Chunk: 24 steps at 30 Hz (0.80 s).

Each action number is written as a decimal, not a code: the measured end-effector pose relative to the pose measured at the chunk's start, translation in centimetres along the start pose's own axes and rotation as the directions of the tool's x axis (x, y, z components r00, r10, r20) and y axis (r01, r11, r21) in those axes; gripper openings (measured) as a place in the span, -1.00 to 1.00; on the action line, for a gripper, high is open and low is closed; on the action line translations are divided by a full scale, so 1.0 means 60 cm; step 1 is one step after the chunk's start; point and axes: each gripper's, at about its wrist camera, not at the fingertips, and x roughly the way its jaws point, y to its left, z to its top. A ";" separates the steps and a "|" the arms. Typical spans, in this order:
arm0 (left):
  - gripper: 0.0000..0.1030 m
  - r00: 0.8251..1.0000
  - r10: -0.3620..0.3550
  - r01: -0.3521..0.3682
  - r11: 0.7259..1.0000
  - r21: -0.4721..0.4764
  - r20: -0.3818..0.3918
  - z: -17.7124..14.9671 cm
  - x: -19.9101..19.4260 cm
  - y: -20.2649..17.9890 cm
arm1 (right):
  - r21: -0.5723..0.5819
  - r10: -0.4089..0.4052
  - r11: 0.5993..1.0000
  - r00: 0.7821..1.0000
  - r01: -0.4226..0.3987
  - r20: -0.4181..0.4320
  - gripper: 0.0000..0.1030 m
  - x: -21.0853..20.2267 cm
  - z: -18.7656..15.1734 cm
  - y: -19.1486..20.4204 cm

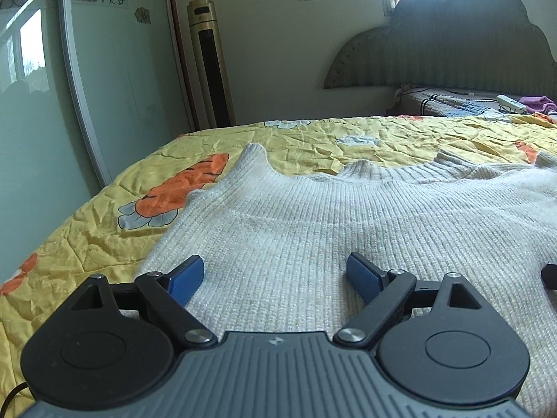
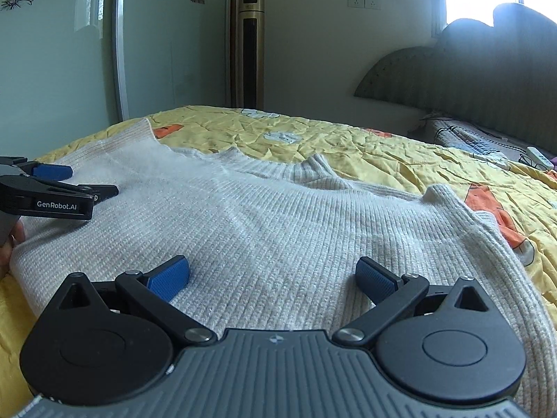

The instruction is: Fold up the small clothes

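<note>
A: Where does the left gripper [image 1: 275, 275] stand?

B: Low over the sweater [image 1: 313, 237], tipped downward. Its jaws are spread wide and nothing is pinched between them; the blue pads [image 1: 184, 280] sit just above or on the knit, I cannot tell which.

A: And the right gripper [image 2: 273, 277]?

B: The same pose: pointing down at a slant over the sweater, jaws released and wide, only bare knit in the gap. Neither one grasps anything.

A: Do the two see each other?

B: From the right wrist view the left gripper comes in at the left edge, seen side-on, hovering over the sweater's left part. A bit of the person's hand [image 2: 14, 240] shows behind it, at the sweater's near edge. In the left wrist view a dark tip of the right one peeks in at the right edge.

A: How does the sweater lie?

B: Spread flat on the yellow quilt [image 1: 87, 233], which has orange carrot prints. It is a cream ribbed knit, neck away from the cameras, shoulders rumpled into small peaks.

A: Beyond that?

B: A padded headboard [image 1: 452, 52] to the right, a tall gold fan [image 1: 209, 62] by the wall, and a glass wardrobe door [image 1: 104, 69] with flower stickers on the left.
</note>
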 end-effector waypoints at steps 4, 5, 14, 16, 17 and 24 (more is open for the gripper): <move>0.76 1.000 -0.008 0.008 1.000 -0.014 0.000 0.000 -0.001 0.002 | 0.001 0.001 1.000 1.000 -0.001 0.001 1.00 0.001 0.000 0.000; 0.77 1.000 -0.009 0.009 1.000 -0.016 0.000 0.000 -0.001 0.002 | 0.002 0.002 1.000 1.000 -0.002 0.001 1.00 0.001 0.000 0.000; 0.81 1.000 -0.018 0.018 0.999 -0.030 0.004 -0.003 0.000 0.007 | 0.004 0.003 1.000 1.000 -0.003 0.003 1.00 0.001 0.000 0.001; 0.83 1.000 -0.016 0.016 0.999 -0.028 0.004 -0.003 0.001 0.007 | 0.004 0.003 1.000 1.000 -0.003 0.003 1.00 0.001 -0.001 0.000; 0.83 1.000 -0.015 0.015 1.000 -0.028 0.004 -0.003 0.001 0.007 | 0.004 0.004 1.000 1.000 -0.004 0.003 1.00 0.001 -0.001 0.000; 0.85 1.000 -0.013 0.013 1.000 -0.027 0.006 -0.004 0.001 0.007 | 0.004 0.004 1.000 1.000 -0.004 0.003 1.00 0.001 -0.001 0.001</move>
